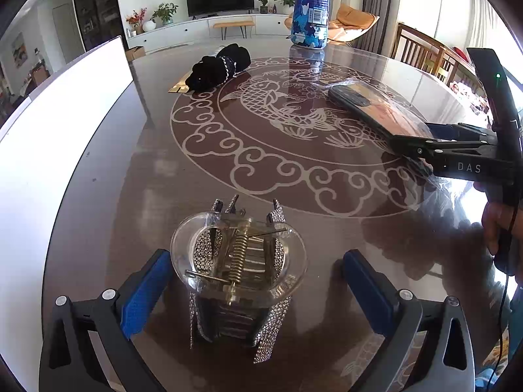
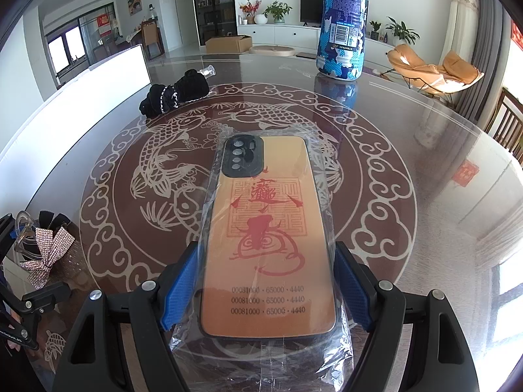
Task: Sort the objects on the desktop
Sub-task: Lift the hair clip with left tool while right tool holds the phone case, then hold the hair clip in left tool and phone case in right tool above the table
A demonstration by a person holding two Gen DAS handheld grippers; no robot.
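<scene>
Desk (image 2: 441, 196): sorting looks barely begun; 4 items lie scattered.
Bottle (image 2: 343, 23): upright, far edge.
Phone case (image 2: 268, 228): bagged, right gripper (image 2: 264, 289) jaws clamped on it.
Black scrunchie (image 1: 219, 67): untouched.
Hair claw (image 1: 238, 261): on desk between left gripper (image 1: 258, 290) jaws, spread wide, not touching.

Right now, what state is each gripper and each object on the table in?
left gripper: open, pads clear of the clip between them
hair clip: resting on the table, not gripped
right gripper: shut on the phone case
phone case: in its clear wrapper, held at its near end
bottle: upright
black scrunchie: lying loose
</scene>
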